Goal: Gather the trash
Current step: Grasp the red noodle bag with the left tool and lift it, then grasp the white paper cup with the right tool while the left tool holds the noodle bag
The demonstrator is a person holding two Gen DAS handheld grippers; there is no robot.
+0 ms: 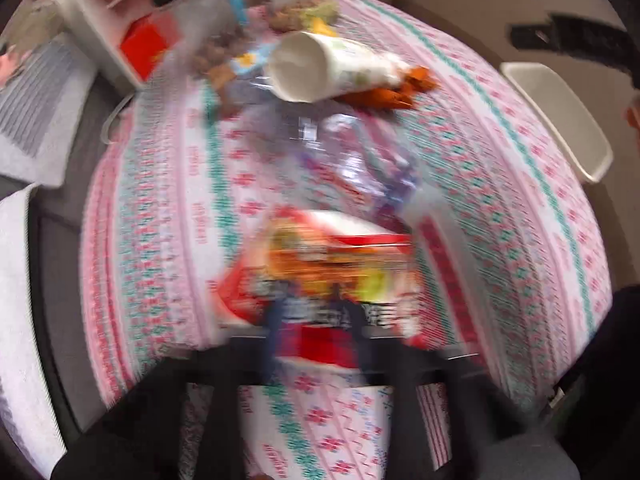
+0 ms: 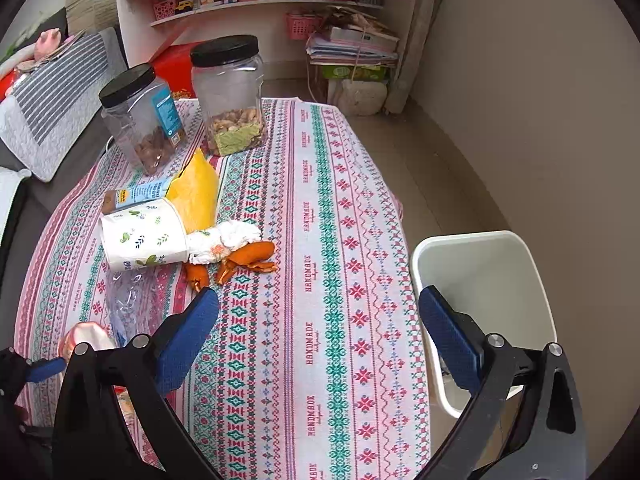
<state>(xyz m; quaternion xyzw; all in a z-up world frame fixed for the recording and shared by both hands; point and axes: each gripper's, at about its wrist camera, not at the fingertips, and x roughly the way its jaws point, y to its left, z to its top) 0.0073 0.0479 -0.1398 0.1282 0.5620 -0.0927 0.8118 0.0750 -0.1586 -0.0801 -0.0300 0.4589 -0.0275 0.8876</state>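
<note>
Your left gripper (image 1: pixel 316 312) is pinching a red and orange snack wrapper (image 1: pixel 340 264), fingers closed on its near edge; the left view is heavily blurred, so how deep the bite goes is unclear. Your right gripper (image 2: pixel 320 332) is hanging spread wide and holding nothing, over the patterned tablecloth (image 2: pixel 340 208).

The risks, as a judgement: the light wrapper could be slipping from a shallow pinch, and a fast swing might be carrying it wide of the white bin (image 2: pixel 484 280), which is standing on the floor at 3 o'clock, just off the table edge.

More trash is waiting at 10 o'clock in the right view: a tipped paper cup (image 2: pixel 144 240), a crumpled tissue (image 2: pixel 224 242) touching it, orange peel (image 2: pixel 240 264), a yellow bag (image 2: pixel 196 192), and a clear plastic wrapper (image 2: pixel 128 304).

Two black-lidded jars (image 2: pixel 228 96) are standing at 11 o'clock, easy to knock. Shelves (image 2: pixel 272 0) are lining the far wall.
</note>
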